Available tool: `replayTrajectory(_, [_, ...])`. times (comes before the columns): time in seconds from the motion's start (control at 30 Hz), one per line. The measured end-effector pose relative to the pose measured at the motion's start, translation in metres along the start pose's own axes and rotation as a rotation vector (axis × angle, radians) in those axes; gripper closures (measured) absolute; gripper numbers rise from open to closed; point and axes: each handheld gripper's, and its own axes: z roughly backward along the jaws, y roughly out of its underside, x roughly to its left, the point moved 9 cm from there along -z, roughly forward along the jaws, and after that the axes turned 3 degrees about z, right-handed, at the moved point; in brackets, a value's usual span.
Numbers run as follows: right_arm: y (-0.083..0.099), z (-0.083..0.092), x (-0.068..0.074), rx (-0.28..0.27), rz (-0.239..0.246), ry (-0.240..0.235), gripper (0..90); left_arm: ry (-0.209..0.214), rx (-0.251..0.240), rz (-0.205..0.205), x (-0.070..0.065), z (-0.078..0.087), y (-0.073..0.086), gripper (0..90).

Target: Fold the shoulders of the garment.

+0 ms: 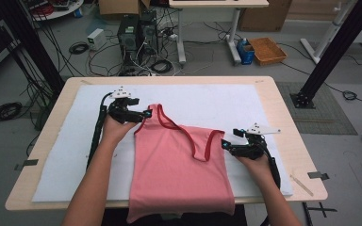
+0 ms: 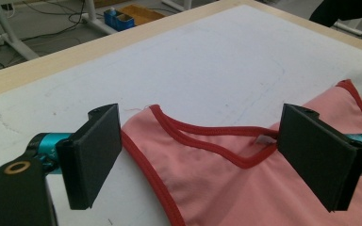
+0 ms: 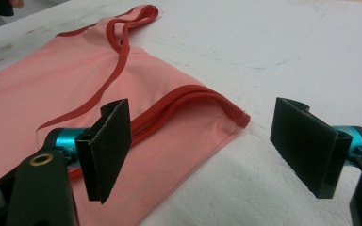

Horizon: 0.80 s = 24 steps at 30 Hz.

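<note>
A pink tank top with red trim [image 1: 176,162] lies flat on the white felt mat [image 1: 226,103] covering the wooden table [image 1: 283,108], its hem hanging off the near edge and its straps pointing away from the person, so its long axis runs near to far, leaning slightly left at the top. The left gripper [image 1: 143,114] sits at the far left strap [image 2: 158,115], jaws spread wide and holding nothing, with the strap and red neckline lying between and just ahead of them. The right gripper [image 1: 226,143] waits beside the right armhole corner [image 3: 238,117], likewise gaping wide and empty; that corner lies ahead between its jaws, the cloth nearer the left one. Each gripper is nearest its own shoulder, so the likely next step is pinching both top corners together.
</note>
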Motion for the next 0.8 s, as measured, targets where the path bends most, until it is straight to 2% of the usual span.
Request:
replayTrajectory(0.13, [0.000, 0.000, 0.000, 0.001, 0.001, -0.001, 21.0, -0.012, 0.024, -0.007, 0.003, -0.010, 0.000, 14.9])
replayTrajectory(0.23, [0.000, 0.000, 0.000, 0.001, 0.004, 0.001, 21.1, -0.016, 0.074, -0.029, 0.003, -0.018, 0.003, 15.0])
replayTrajectory(0.33, [0.000, 0.000, 0.001, 0.004, 0.006, 0.001, 21.1, -0.016, 0.095, -0.036, 0.004, -0.027, 0.002, 15.0])
replayTrajectory(0.5, [0.000, 0.000, 0.001, 0.004, 0.006, -0.001, 21.1, -0.037, 0.151, -0.033, 0.012, -0.041, 0.001, 14.9])
replayTrajectory(0.57, [0.000, 0.000, 0.001, 0.005, 0.007, -0.003, 21.1, -0.038, 0.142, -0.014, 0.016, -0.046, 0.001, 15.0])
replayTrajectory(0.67, [0.000, 0.000, 0.001, 0.006, -0.002, -0.011, 21.1, -0.051, 0.191, 0.004, 0.023, -0.055, 0.007, 15.0])
replayTrajectory(0.8, [0.000, 0.000, 0.000, 0.005, -0.010, -0.015, 21.1, -0.057, 0.216, 0.024, 0.028, -0.065, 0.008, 15.0])
